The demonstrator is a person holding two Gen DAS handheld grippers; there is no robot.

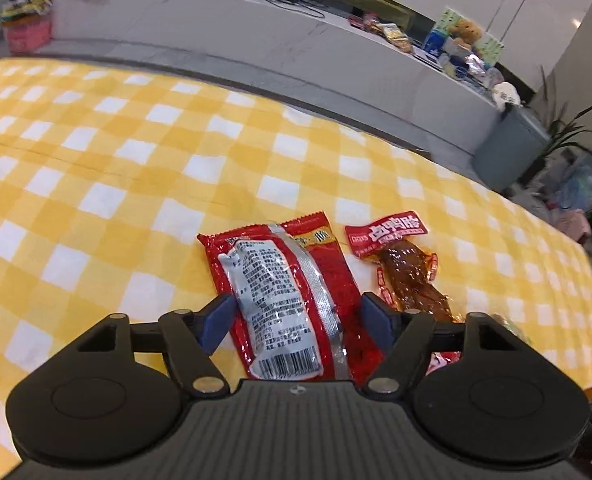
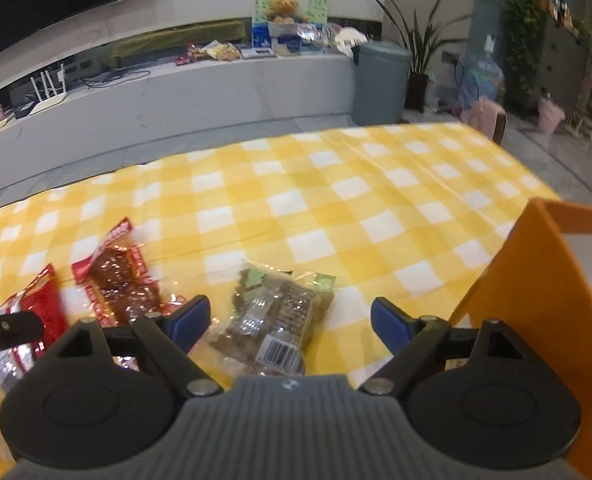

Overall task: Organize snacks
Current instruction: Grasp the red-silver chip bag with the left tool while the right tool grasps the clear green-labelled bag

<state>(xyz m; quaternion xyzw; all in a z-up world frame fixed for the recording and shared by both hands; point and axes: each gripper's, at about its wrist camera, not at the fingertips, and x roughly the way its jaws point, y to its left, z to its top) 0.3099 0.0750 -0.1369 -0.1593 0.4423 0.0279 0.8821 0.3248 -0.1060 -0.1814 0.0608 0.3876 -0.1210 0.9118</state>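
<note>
A red snack packet (image 1: 292,296) with a white label lies on the yellow checked tablecloth (image 1: 136,160). My left gripper (image 1: 297,322) is open, its blue pads on either side of the packet's near half. A clear packet of brown meat with a red header (image 1: 403,268) lies just right of it, also seen in the right wrist view (image 2: 120,284). My right gripper (image 2: 290,322) is open over a clear green-brown snack packet (image 2: 276,316). The red packet (image 2: 44,312) shows at the left there, with part of the left gripper.
An orange box (image 2: 535,300) with a white inside stands at the right, close to my right gripper. Beyond the table's far edge are a grey curved counter (image 1: 256,40) with snacks and a teddy bear, a grey bin (image 2: 379,80) and plants.
</note>
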